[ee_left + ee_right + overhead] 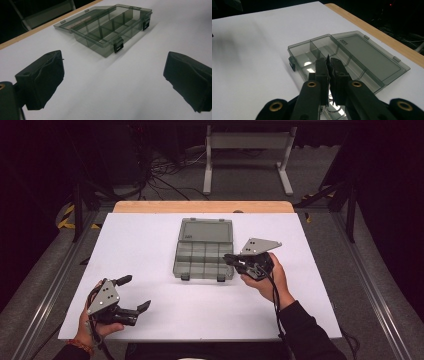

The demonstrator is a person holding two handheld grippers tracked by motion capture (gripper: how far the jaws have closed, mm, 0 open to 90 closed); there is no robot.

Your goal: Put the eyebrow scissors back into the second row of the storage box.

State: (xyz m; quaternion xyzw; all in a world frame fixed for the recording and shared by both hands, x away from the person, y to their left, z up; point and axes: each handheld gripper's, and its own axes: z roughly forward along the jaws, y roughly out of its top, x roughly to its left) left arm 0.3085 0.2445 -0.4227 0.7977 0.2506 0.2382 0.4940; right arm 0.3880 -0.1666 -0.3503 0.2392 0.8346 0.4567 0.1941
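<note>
A fixed overhead camera looks forward and down across the white table (150, 250), while two gripper-mounted cameras view the same open compartment box (204, 251) close up from opposite sides.

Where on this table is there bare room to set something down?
The white table top is bare left of the open compartment box, and along the near edge between the left hand-held gripper and the right hand-held gripper. It is crowded at the box's right side.

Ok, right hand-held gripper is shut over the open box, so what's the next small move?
Probably lower the right hand-held gripper into a compartment of the smoky transparent plastic organiser box: its jaws are shut, perhaps on something thin that I can't make out, and the lid lies flat open.
</note>
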